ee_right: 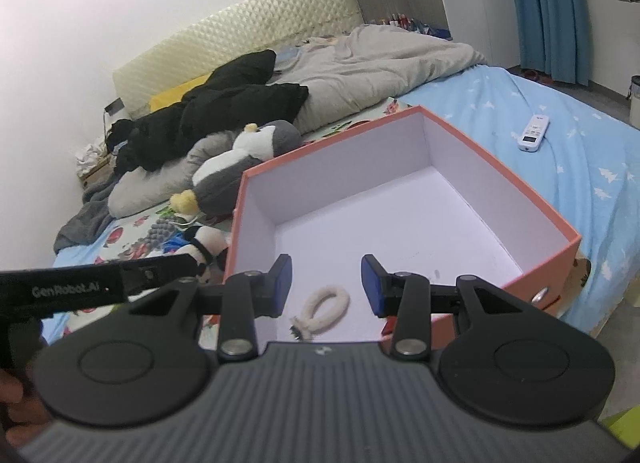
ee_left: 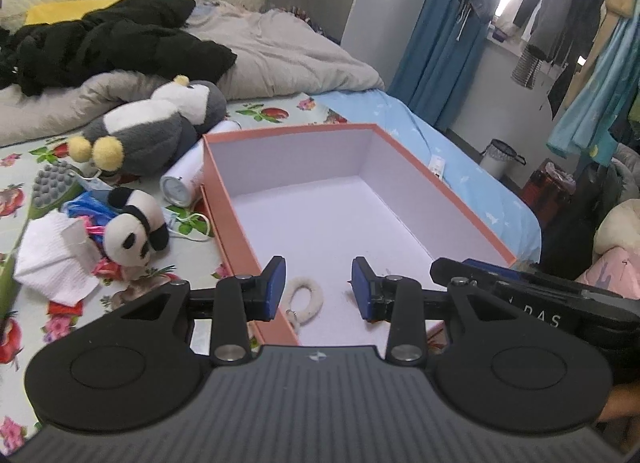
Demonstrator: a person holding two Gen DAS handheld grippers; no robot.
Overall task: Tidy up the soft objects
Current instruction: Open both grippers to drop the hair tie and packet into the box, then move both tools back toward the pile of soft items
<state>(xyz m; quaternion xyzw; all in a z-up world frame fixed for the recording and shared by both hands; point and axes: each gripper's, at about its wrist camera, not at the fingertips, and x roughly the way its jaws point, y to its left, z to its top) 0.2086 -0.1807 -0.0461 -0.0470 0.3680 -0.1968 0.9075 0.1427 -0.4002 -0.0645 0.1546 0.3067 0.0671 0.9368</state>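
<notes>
I have both claws hanging over the near end of the open salmon-pink cardboard box with white lining, which sits on the bed. My left claw stands with its blue pads apart and nothing between them, its left finger just over the box's left rim. My right claw is likewise parted and empty, its right finger above the near right wall. A small cream fluffy loop with a metal clip lies flat on the box floor at the near end, close to the near-left corner; the rest of the floor is bare white toward the far wall. Left of the box, the small black-and-white plush panda lies near the left wall among crumpled white tissue and blue plastic. The large grey-and-white plush penguin with yellow feet lies beyond the panda, off the far-left corner, with a white cylindrical can touching the left wall. A white remote control rests on the blue sheet, well right of the box.
</notes>
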